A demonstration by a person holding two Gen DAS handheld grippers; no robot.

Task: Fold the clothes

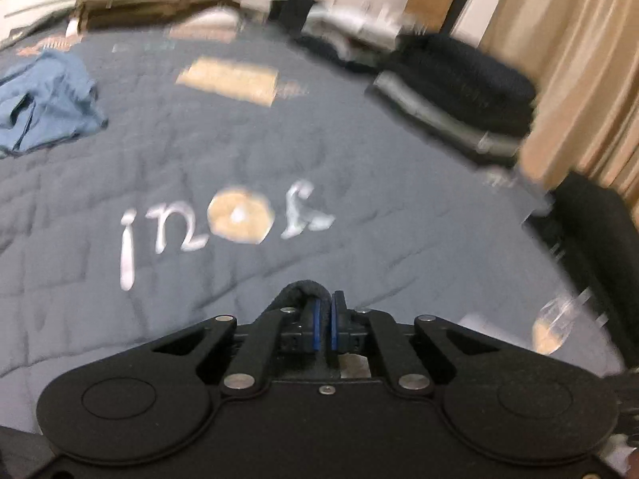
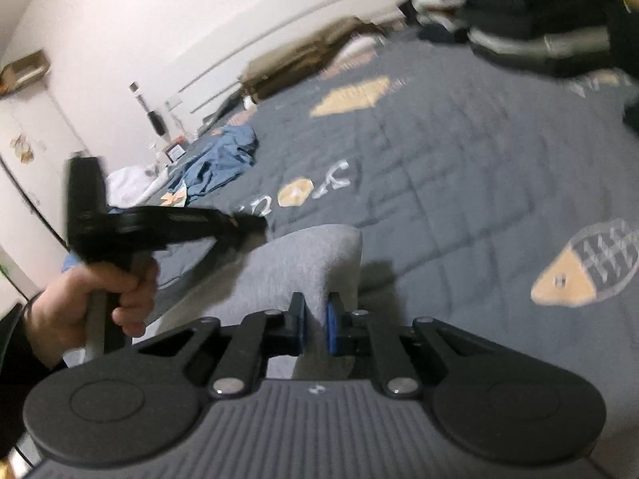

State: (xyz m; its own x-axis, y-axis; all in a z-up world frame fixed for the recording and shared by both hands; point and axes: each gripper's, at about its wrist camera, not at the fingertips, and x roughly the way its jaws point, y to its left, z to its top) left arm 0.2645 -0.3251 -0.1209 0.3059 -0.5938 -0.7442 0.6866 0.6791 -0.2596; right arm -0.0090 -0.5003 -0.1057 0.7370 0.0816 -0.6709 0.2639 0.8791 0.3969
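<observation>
Grey knit fabric [image 2: 307, 267] fills the lower centre of the right wrist view, pinched between the nearly closed jaws of the right gripper [image 2: 315, 321] above the bed's dark blue quilt [image 2: 459, 183]. The left gripper [image 1: 324, 317], at lower centre of its own view, is clamped on a dark fold of cloth [image 1: 301, 289]. White stitched letters [image 1: 159, 235] on the quilt are not readable as a word. A crumpled blue garment [image 1: 44, 103] lies at upper left.
</observation>
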